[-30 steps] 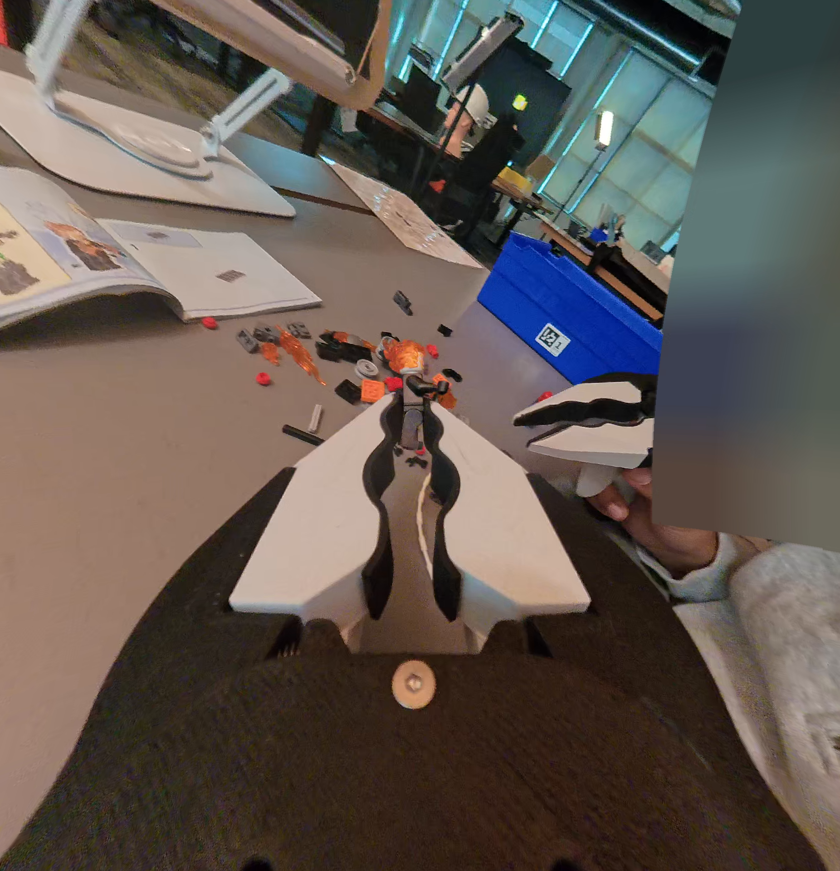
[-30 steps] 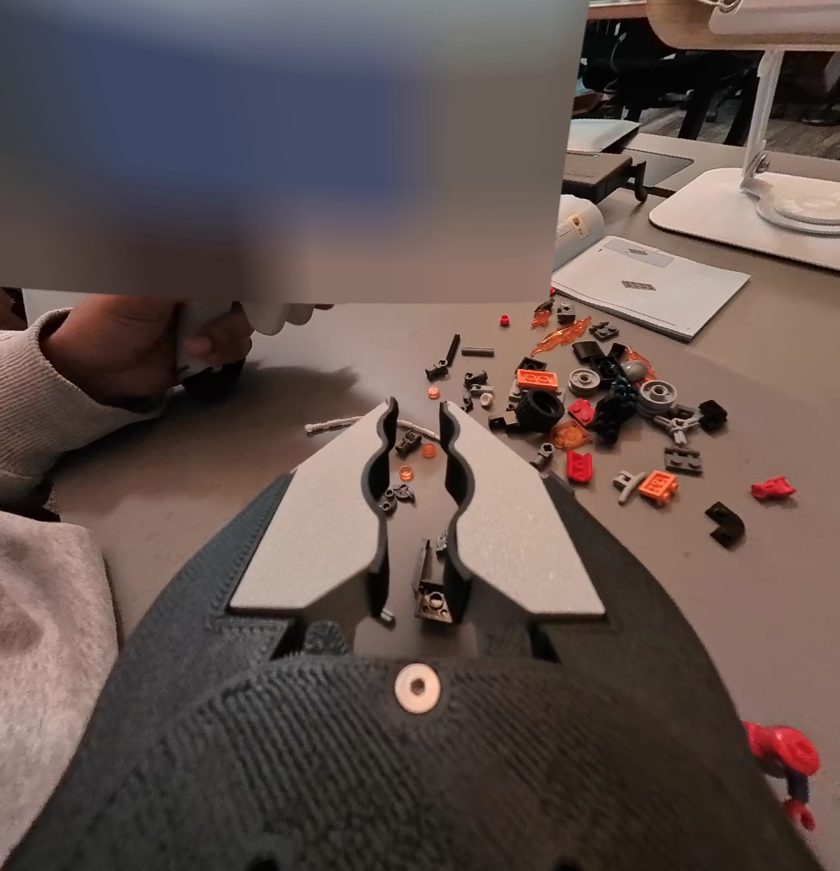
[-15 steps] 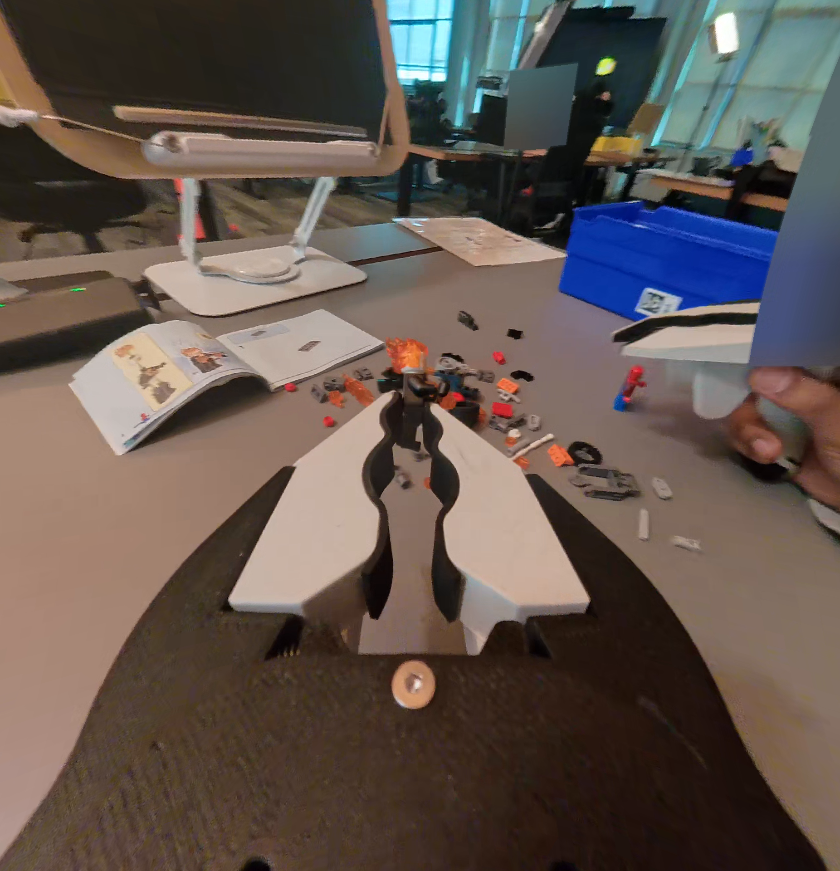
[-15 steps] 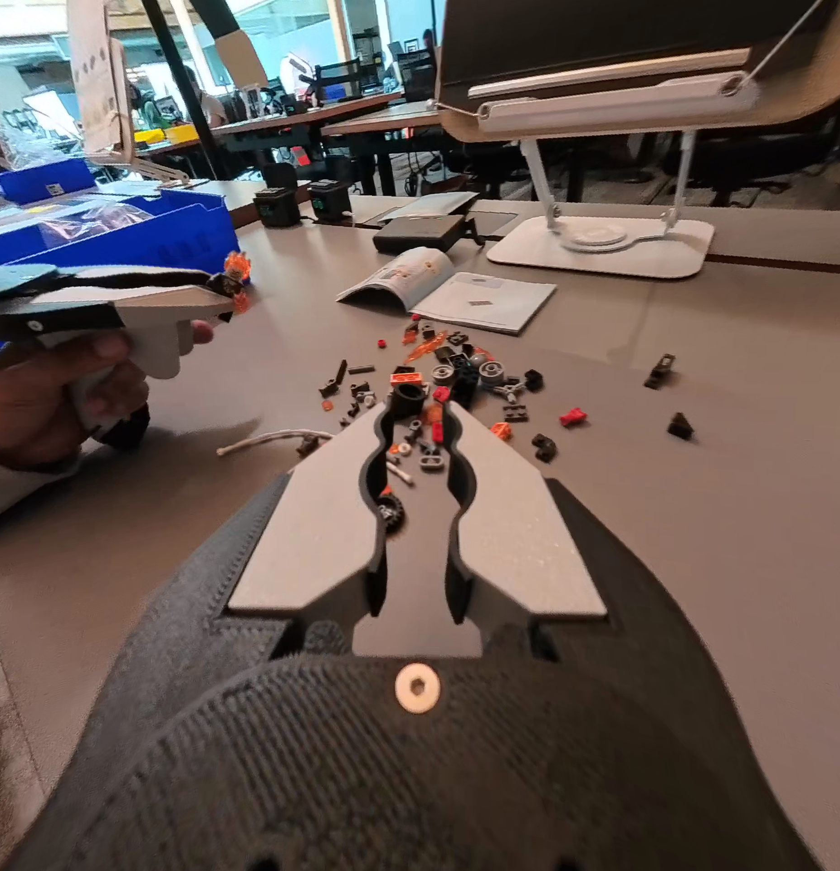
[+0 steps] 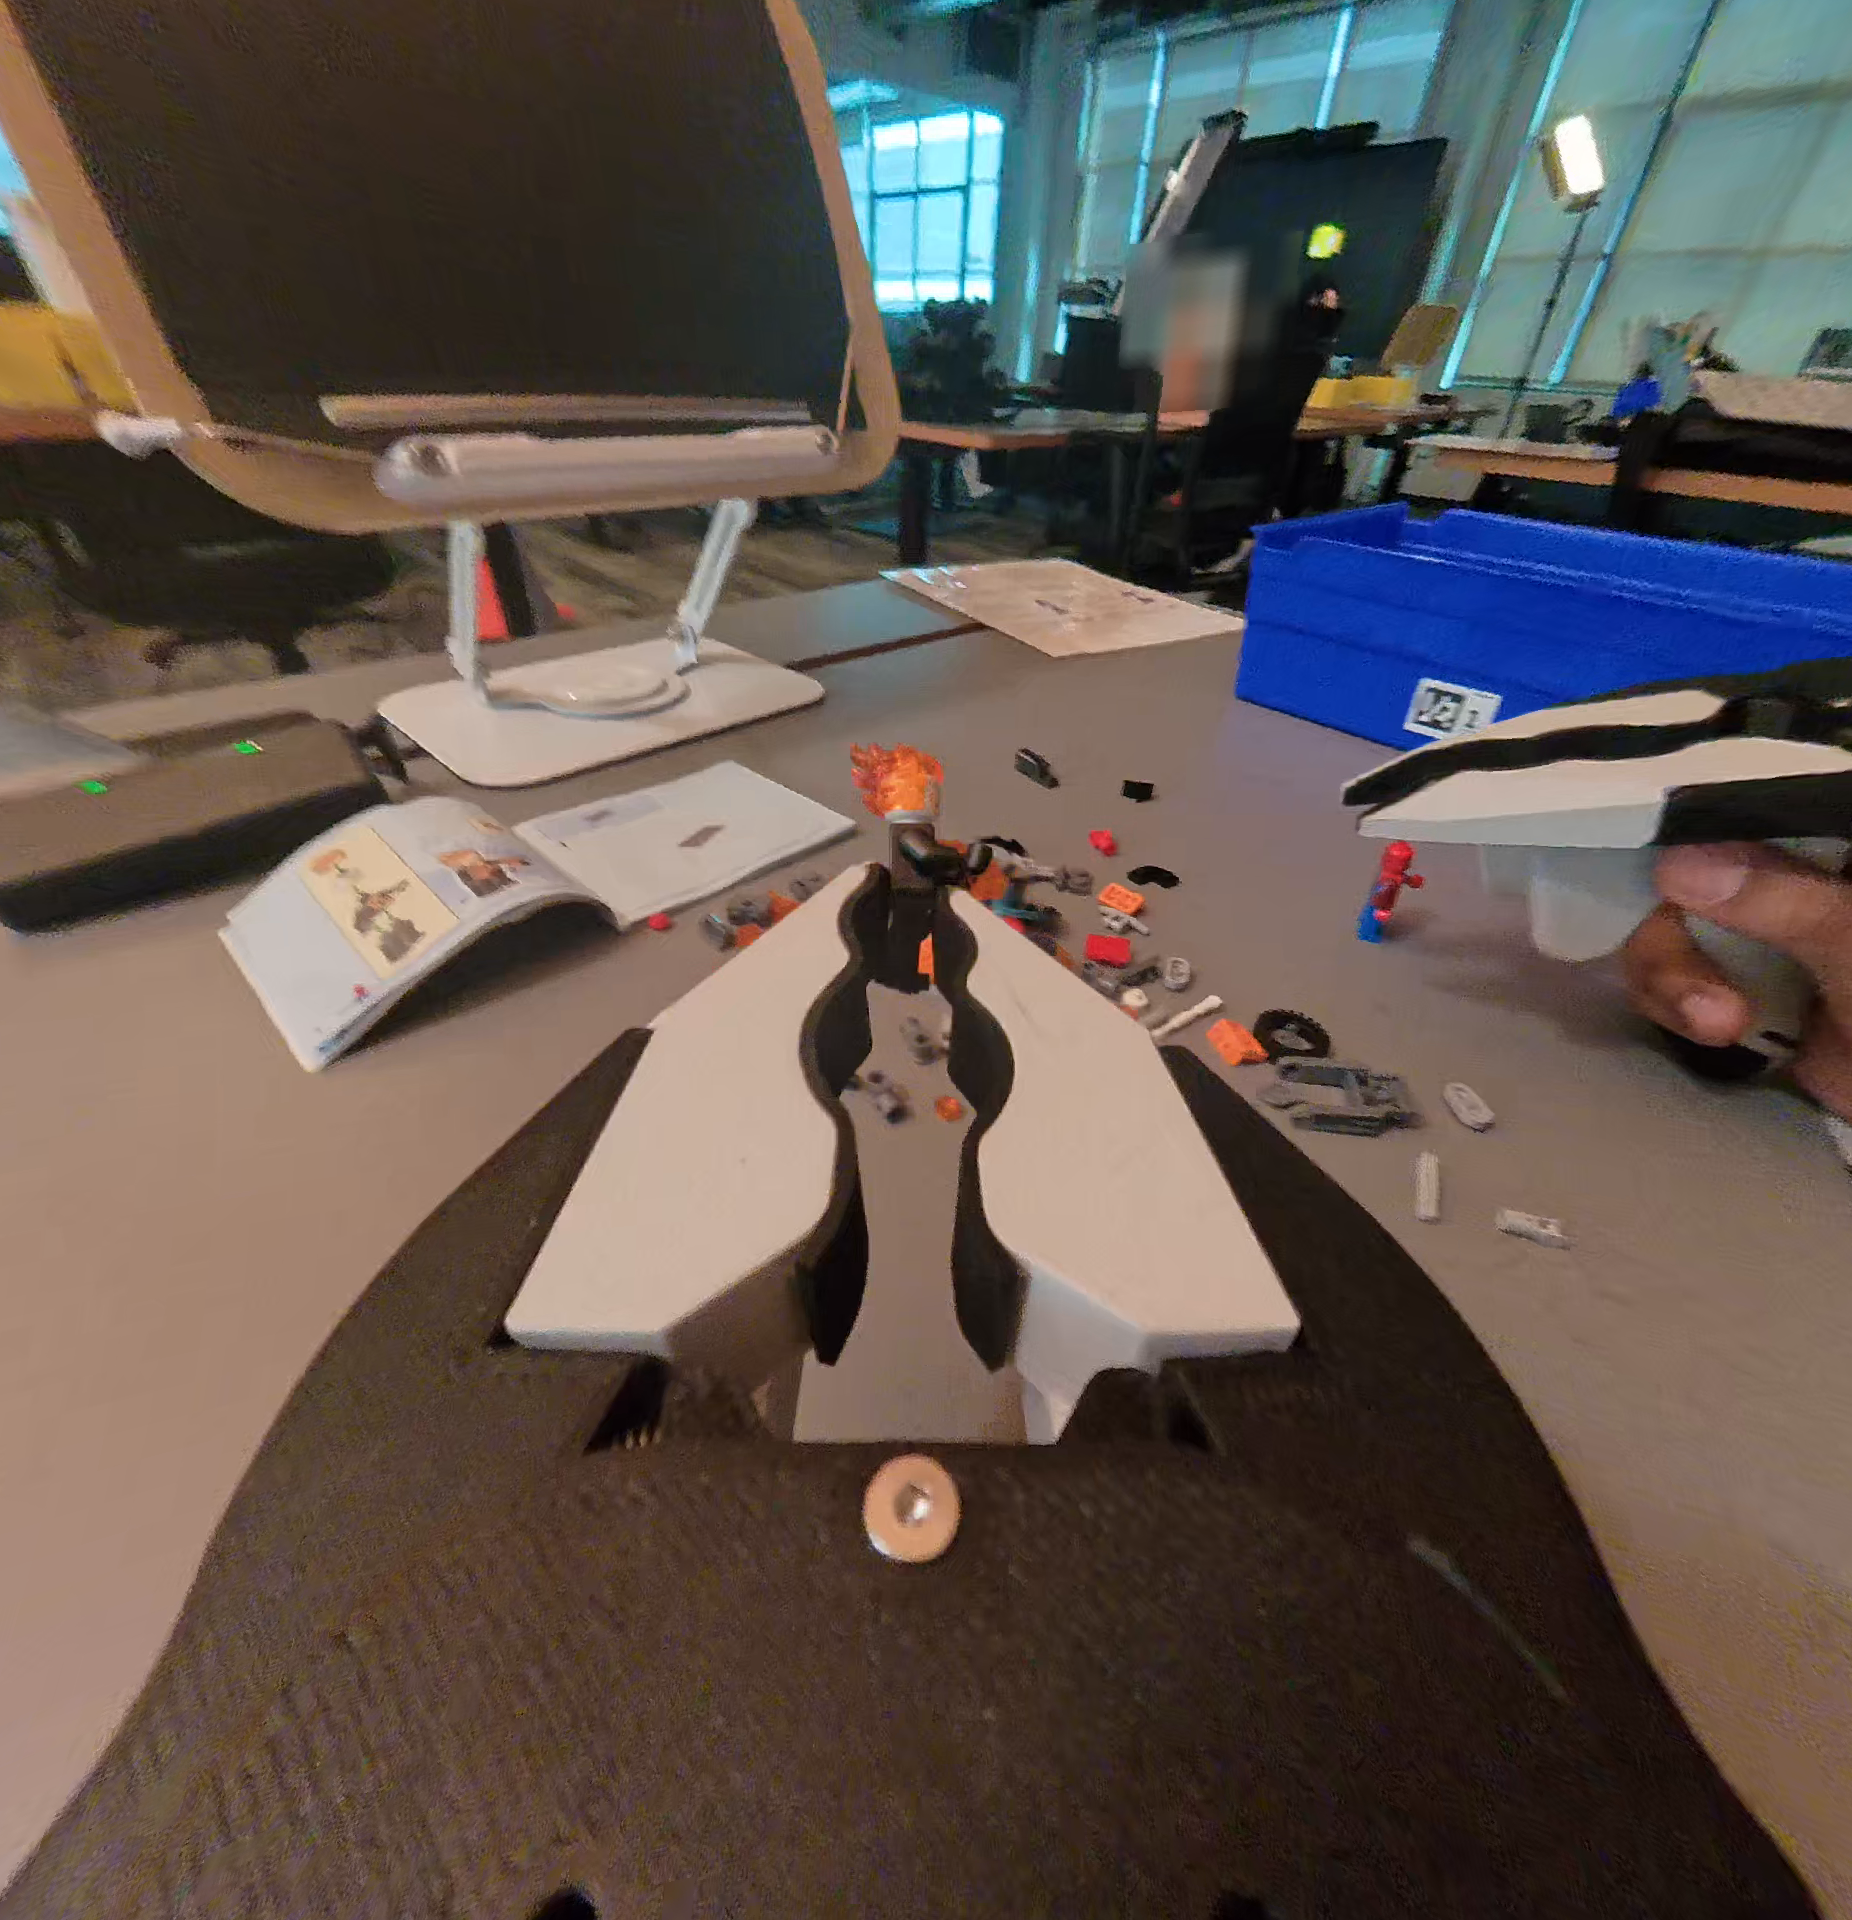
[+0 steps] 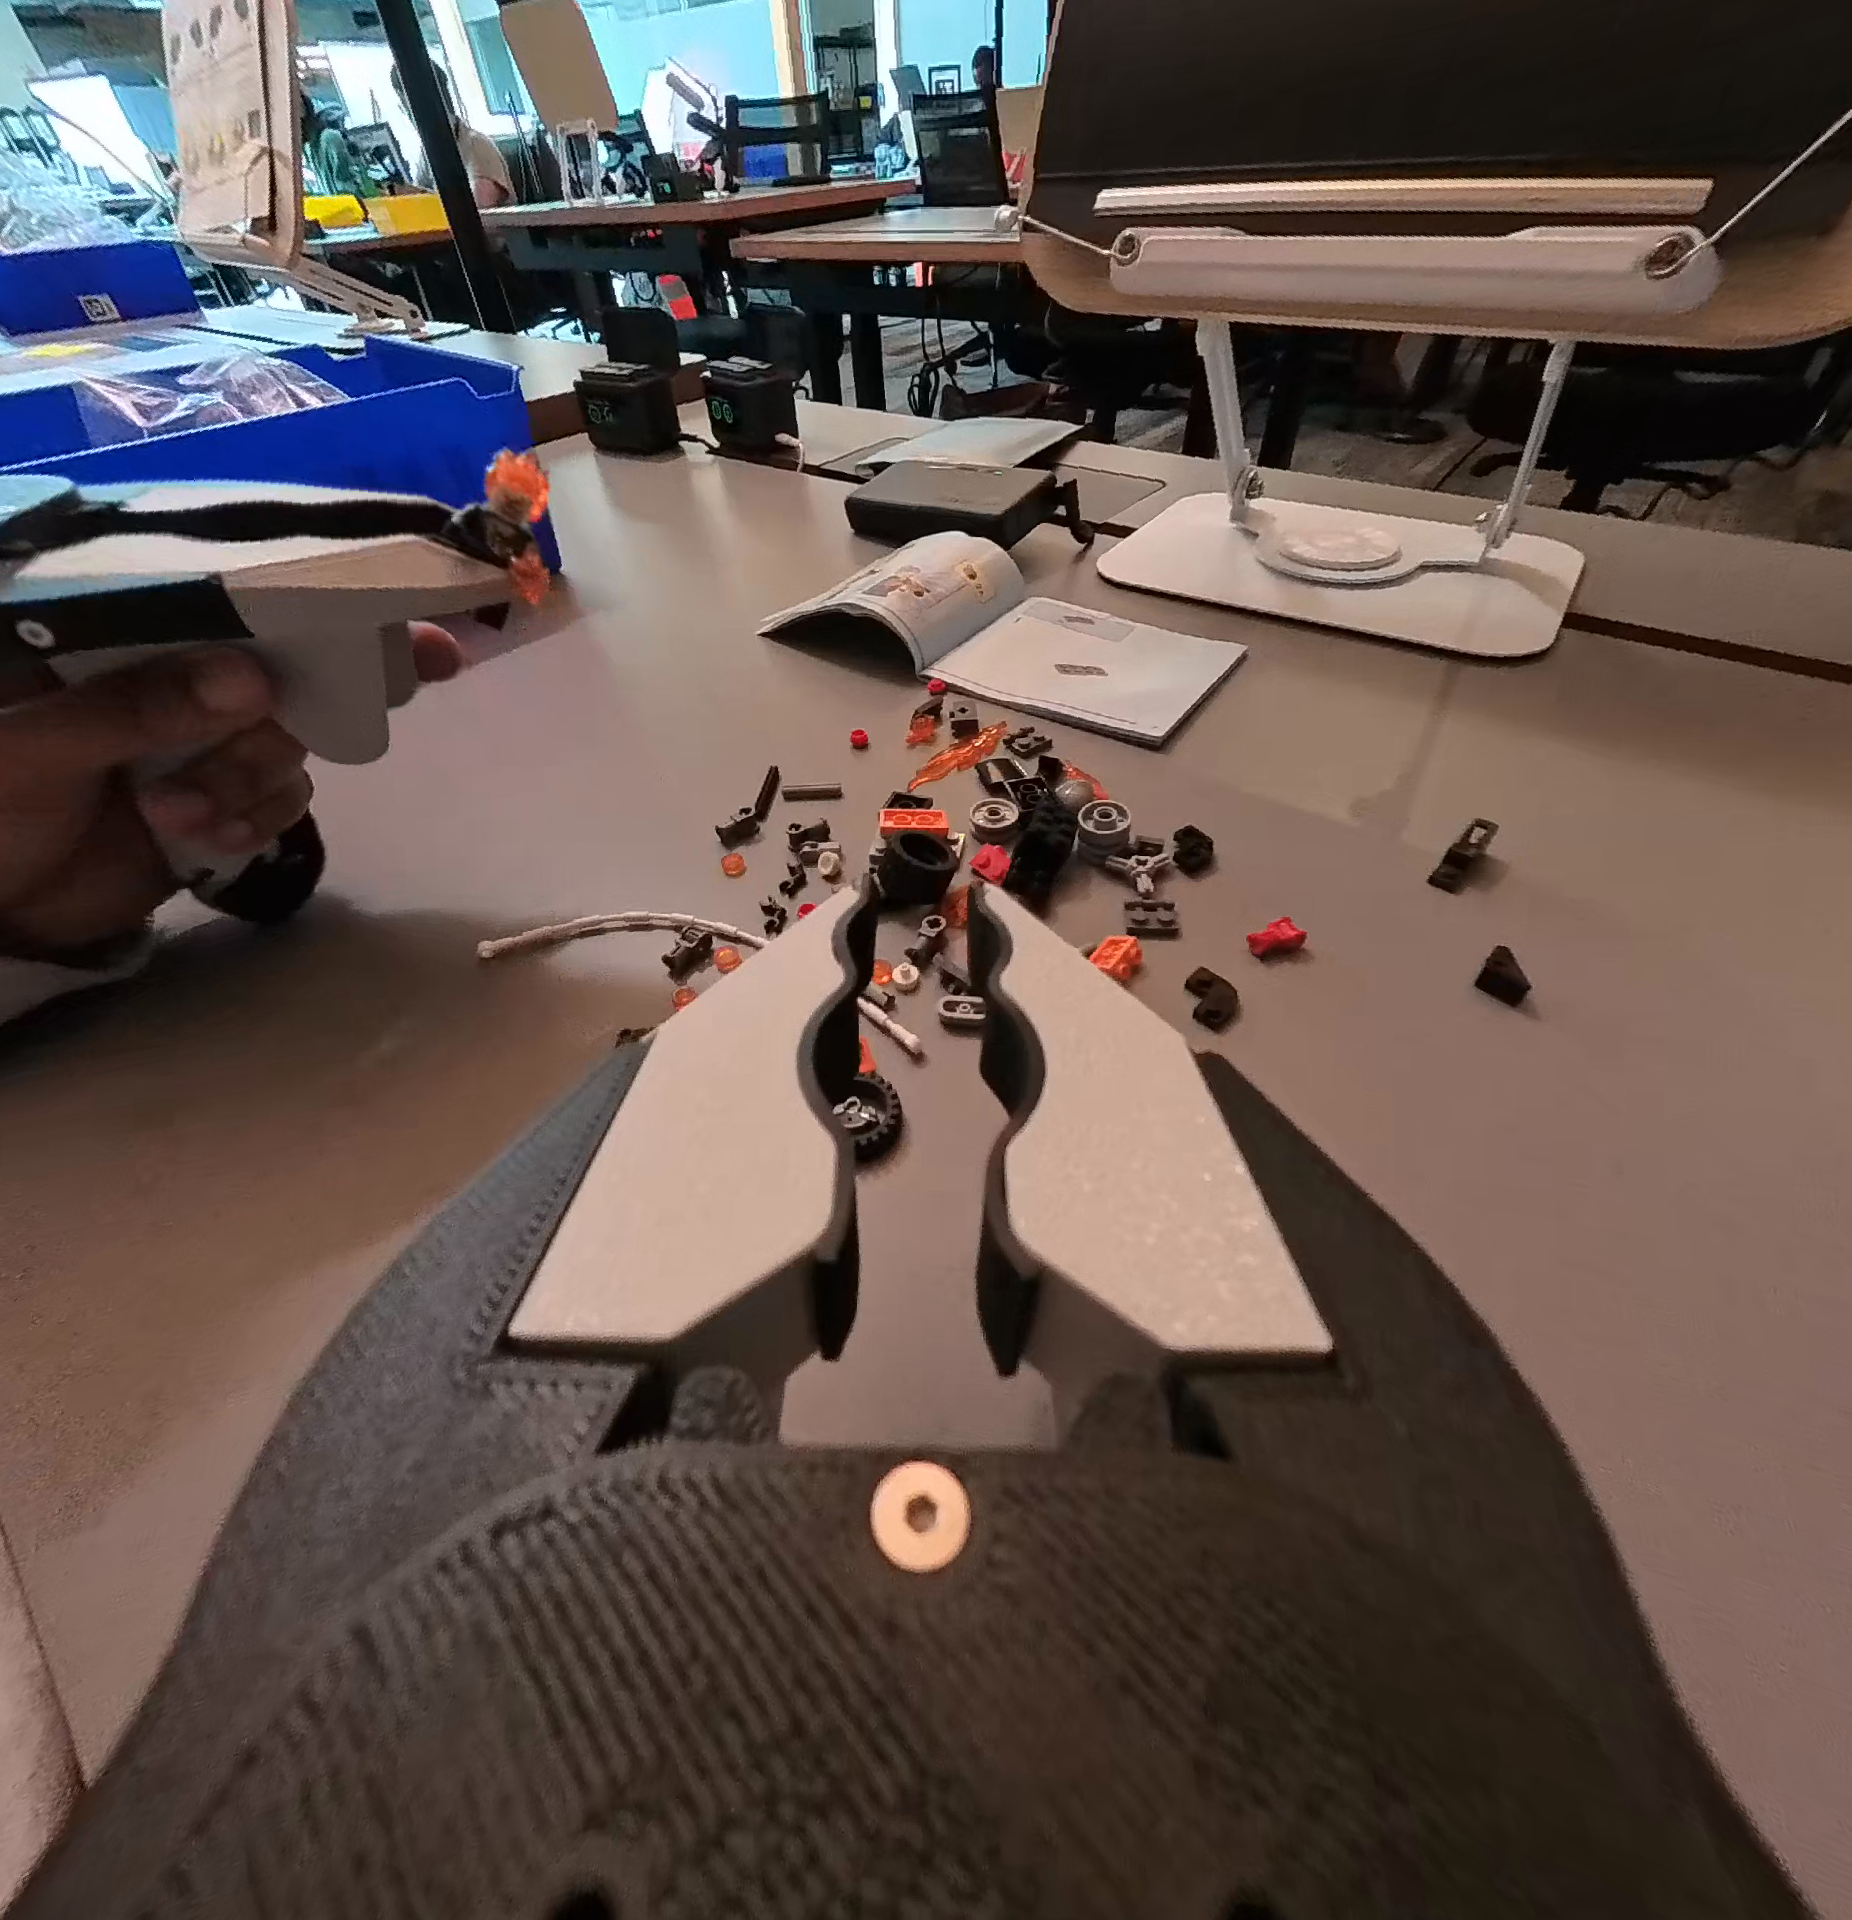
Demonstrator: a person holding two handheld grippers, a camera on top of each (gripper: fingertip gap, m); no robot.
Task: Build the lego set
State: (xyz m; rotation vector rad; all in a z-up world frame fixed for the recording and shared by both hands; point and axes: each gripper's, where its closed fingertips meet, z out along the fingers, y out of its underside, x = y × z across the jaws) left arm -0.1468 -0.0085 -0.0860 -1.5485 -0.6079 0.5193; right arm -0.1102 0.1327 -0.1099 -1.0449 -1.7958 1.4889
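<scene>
Left gripper [image 5: 909, 914]: jaws are pinching a black minifigure [image 5: 917, 862] with an orange flame head, holding it upright above the bench [image 5: 278, 1195]; the figure is also showing at that gripper's tip in the right wrist view [image 6: 501, 525].

Right gripper [image 6: 917, 925]: jaws are standing slightly spread with nothing between them, hovering over the loose pieces; a hand [image 5: 1774, 966] is gripping its handle in the left wrist view.

Loose lego pieces [image 6: 1005, 842]: black, grey, orange and red parts are lying scattered on the bench ahead of both grippers. A black tyre [image 6: 868, 1117] is sitting between the right gripper's fingers, on the bench. A white string piece [image 6: 610, 928] is lying to the left of the pile.

Red and blue minifigure [image 5: 1387, 891]: standing on the bench, apart from the pile.

Instruction booklet [image 5: 506, 883]: lying open beyond the pieces.

Blue bin [image 5: 1524, 613]: resting at the far edge.

White stand [image 6: 1337, 566]: carrying a dark panel behind the booklet.
</scene>
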